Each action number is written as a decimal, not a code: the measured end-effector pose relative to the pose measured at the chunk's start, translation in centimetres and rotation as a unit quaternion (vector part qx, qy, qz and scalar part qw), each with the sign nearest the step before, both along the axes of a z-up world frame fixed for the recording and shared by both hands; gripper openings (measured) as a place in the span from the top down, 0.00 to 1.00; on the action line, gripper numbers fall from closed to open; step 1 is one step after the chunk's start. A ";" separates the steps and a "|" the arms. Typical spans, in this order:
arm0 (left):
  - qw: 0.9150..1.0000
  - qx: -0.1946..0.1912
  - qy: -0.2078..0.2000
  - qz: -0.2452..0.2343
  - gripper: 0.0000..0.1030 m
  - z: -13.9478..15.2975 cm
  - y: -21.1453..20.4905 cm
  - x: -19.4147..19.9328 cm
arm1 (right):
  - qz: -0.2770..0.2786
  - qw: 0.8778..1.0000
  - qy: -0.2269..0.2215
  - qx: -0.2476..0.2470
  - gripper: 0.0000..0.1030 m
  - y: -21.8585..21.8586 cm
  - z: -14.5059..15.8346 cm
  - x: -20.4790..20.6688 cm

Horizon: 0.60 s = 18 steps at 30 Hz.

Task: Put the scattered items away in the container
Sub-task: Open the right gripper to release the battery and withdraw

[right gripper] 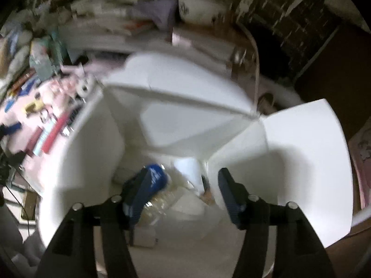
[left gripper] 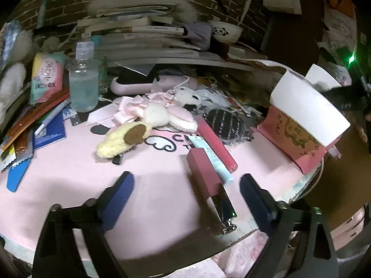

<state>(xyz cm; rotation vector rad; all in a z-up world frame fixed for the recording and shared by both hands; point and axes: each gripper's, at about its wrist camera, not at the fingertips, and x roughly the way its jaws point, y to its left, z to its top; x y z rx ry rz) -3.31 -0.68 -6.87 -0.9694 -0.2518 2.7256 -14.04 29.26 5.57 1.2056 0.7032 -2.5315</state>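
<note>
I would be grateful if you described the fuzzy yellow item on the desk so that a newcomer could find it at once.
Start from the pink desk mat and go to the clear bottle at its left rear. In front and to the right of the bottle lies the fuzzy yellow item, just before the pile of pink and white plush. It alone is pale yellow, with a round brown patch.

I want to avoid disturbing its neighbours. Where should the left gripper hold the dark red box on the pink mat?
Grip the dark red box by its long sides near the bare near end, from above; the mint tube crowds its far right side. The left gripper stands open.
</note>
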 end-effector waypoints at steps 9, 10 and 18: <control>0.999 -0.021 -0.001 -0.034 0.60 -0.4 1.6 0.0 | 0.097 0.987 0.052 -0.117 0.36 -5.7 2.5 5.3; 0.999 -0.030 0.001 -0.034 0.60 -0.4 1.9 0.0 | 0.110 0.984 0.055 -0.126 0.36 -6.6 2.5 6.0; 0.998 -0.037 0.003 -0.046 0.78 -0.3 2.5 0.1 | 0.166 0.969 0.051 -0.176 0.33 -12.0 0.0 8.2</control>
